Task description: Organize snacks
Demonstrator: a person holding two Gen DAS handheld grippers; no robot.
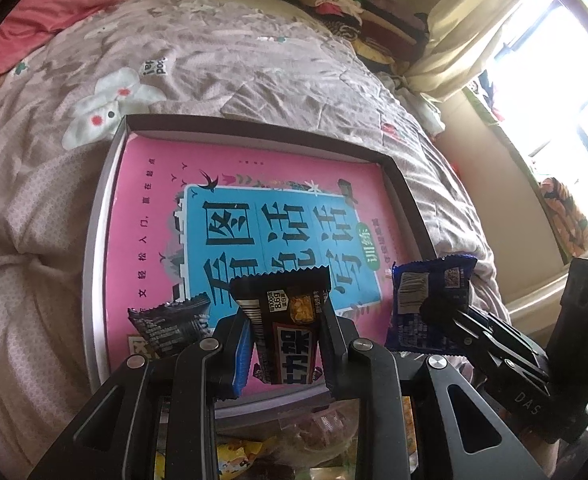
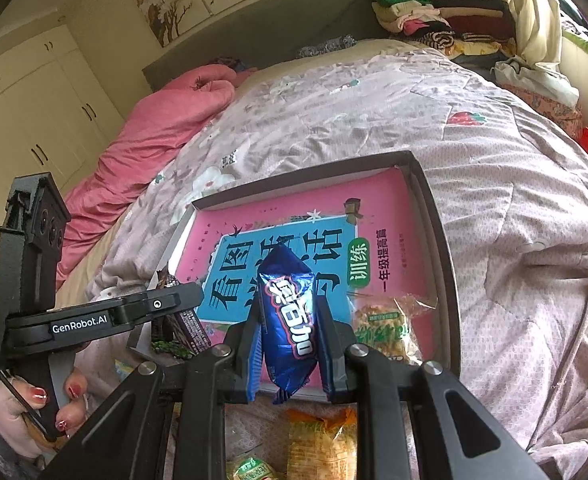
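Left wrist: black packet [image 1: 169, 326] lies beside clamped chocolate bar [image 1: 283, 332].

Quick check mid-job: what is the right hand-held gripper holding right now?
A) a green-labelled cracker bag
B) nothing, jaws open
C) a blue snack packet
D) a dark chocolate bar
C: the right hand-held gripper is clamped on a blue snack packet above the tray.
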